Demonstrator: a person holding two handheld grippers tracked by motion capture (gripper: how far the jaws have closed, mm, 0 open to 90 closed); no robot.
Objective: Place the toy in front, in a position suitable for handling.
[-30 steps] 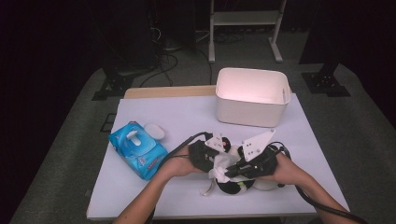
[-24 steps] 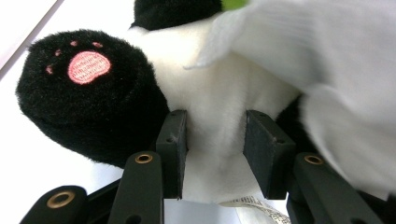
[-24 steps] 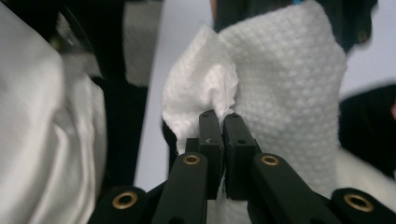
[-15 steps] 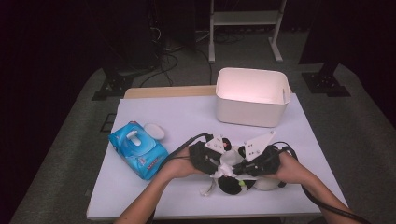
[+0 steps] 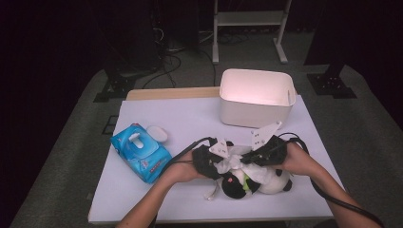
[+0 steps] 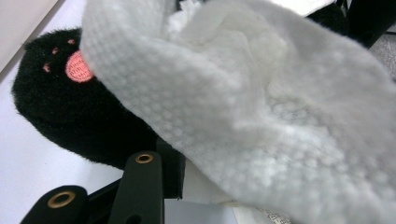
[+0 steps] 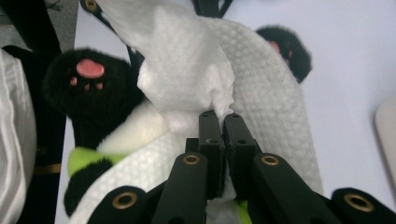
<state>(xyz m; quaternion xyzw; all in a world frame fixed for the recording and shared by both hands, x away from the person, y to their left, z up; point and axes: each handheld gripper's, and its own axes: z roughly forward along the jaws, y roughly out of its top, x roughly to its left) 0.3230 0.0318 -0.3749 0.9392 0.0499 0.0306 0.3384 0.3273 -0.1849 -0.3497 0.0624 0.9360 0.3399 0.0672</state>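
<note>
A black-and-white plush panda [image 5: 266,183] lies on the white table near the front edge. A white wet wipe [image 5: 231,164] is draped over it. My right gripper [image 5: 247,160] comes in from the right, and in the right gripper view its jaws [image 7: 222,128] are shut on a fold of the wipe [image 7: 187,65]. That view also has a black paw with a pink pad [image 7: 88,74] to the left. My left gripper [image 5: 219,164] sits against the toy from the left. In the left gripper view the wipe [image 6: 261,107] covers one jaw, so its state is hidden. A black paw [image 6: 60,102] lies behind.
A blue pack of wipes [image 5: 140,153] lies at the left with its white lid [image 5: 157,134] open. A white bin [image 5: 256,97] stands at the back right. Cables trail from both grippers toward the front edge.
Both grippers have closed in together over the panda, and the wipe is now bunched between them on top of the toy.
</note>
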